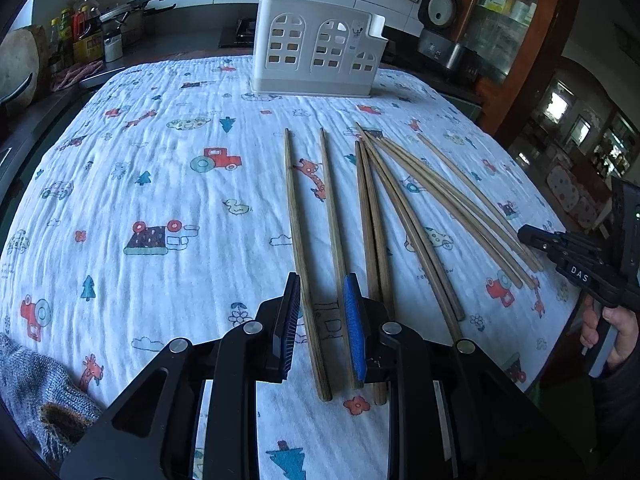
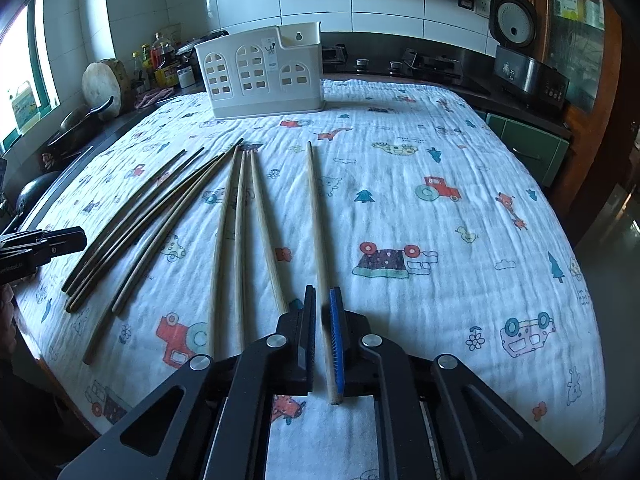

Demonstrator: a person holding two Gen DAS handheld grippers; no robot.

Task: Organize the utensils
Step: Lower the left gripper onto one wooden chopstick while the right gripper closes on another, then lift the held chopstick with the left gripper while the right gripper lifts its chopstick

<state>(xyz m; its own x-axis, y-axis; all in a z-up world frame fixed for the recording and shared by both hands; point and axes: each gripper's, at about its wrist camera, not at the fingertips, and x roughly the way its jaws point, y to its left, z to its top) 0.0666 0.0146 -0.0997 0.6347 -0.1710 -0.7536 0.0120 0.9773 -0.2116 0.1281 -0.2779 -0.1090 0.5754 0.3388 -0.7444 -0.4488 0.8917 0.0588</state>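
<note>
Several wooden chopsticks lie on the patterned cloth point(image 1: 160, 184). My left gripper point(image 1: 323, 280) is low over the two leftmost chopsticks point(image 1: 298, 224). Its jaws stand narrowly apart with both sticks between them. Each pad runs close beside one stick, a strip of cloth shows between the sticks, and both lie flat. My right gripper point(image 2: 322, 290) is shut on the single rightmost chopstick point(image 2: 316, 216) near its thick end. That gripper point(image 1: 532, 236) also shows at the right edge of the left wrist view. The white slotted utensil holder point(image 1: 316, 52) point(image 2: 260, 76) stands upright at the far side.
A loose fan of darker chopsticks point(image 2: 152, 216) and three paler ones point(image 2: 240, 220) lie between the grippers. A grey knitted cloth point(image 1: 40, 380) is at the near left corner. Bottles point(image 1: 84, 28), a pot and a rice cooker point(image 2: 520, 52) line the counter behind.
</note>
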